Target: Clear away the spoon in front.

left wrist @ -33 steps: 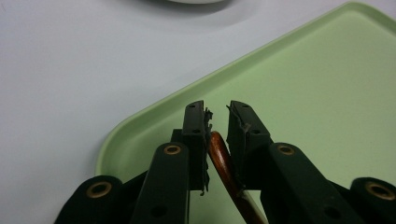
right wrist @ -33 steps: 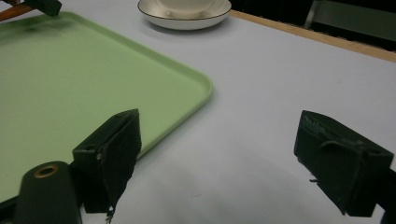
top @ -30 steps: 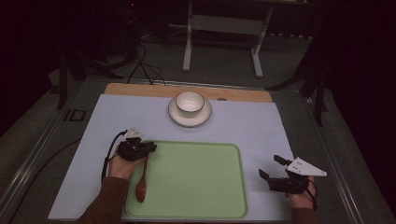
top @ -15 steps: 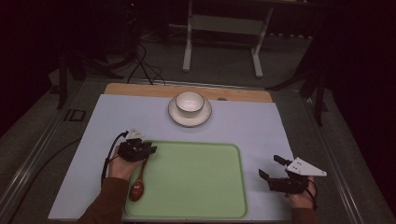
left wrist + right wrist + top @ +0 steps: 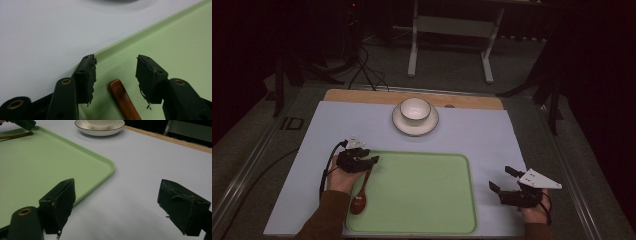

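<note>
A brown wooden spoon lies along the left side of the green tray, its bowl toward the person. My left gripper sits over the handle end. In the left gripper view the jaws have just been opening and stand apart, with the spoon handle lying loose between them, untouched by either pad. My right gripper rests on the white mat to the right of the tray. Its jaws are open wide with nothing between them.
A white bowl sits on a saucer at the back middle of the mat, beyond the tray. A wooden strip edges the mat's far side. A metal stand is on the floor behind the table.
The left jaws opened and let go of the spoon handle; the spoon now lies flat on the tray's left side. Both hands stayed where they were.
</note>
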`<state>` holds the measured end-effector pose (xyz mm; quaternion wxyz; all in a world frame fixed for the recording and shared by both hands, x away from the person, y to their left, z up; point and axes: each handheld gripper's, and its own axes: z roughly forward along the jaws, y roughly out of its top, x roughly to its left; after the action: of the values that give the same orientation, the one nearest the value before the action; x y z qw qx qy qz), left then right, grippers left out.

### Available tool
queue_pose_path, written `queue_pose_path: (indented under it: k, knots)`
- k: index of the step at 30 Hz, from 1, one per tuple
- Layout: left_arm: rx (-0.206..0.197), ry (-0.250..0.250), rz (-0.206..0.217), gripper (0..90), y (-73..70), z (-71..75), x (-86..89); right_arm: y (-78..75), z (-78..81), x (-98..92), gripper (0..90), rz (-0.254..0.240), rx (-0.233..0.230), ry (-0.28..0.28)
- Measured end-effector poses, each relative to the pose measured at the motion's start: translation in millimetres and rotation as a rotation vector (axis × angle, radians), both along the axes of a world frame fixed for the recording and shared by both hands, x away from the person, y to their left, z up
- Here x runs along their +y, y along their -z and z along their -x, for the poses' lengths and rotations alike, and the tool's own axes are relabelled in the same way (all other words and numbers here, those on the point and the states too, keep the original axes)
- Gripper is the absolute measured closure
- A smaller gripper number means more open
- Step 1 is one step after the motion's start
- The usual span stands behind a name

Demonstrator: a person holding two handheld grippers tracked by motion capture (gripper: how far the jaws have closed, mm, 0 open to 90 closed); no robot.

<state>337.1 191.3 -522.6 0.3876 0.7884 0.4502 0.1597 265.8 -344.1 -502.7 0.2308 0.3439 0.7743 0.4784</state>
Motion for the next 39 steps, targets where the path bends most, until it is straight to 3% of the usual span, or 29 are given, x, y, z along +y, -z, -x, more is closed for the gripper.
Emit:
queue_pose_path:
  k: [10, 23, 31, 39]
  knots:
    - [-0.083, -0.051, 0.012, 43.5, -27.2, 18.1, 8.0, -0.6, 0.1, -0.4, 14.5, -0.001, -0.002, -0.001]
    - [-0.165, -0.066, 0.024, 43.2, -50.7, 37.9, 19.0, -0.8, -0.2, -0.2, 14.5, 0.000, -0.004, -0.001]
    - [-0.207, -0.123, 0.062, 43.3, -54.8, 61.2, 48.1, -1.5, 0.5, -2.4, 14.6, -0.011, -0.010, 0.012]
    - [-0.264, -0.225, 0.143, 43.6, -46.2, 89.0, 86.5, -1.4, -1.1, -0.7, 14.8, -0.002, -0.015, 0.014]
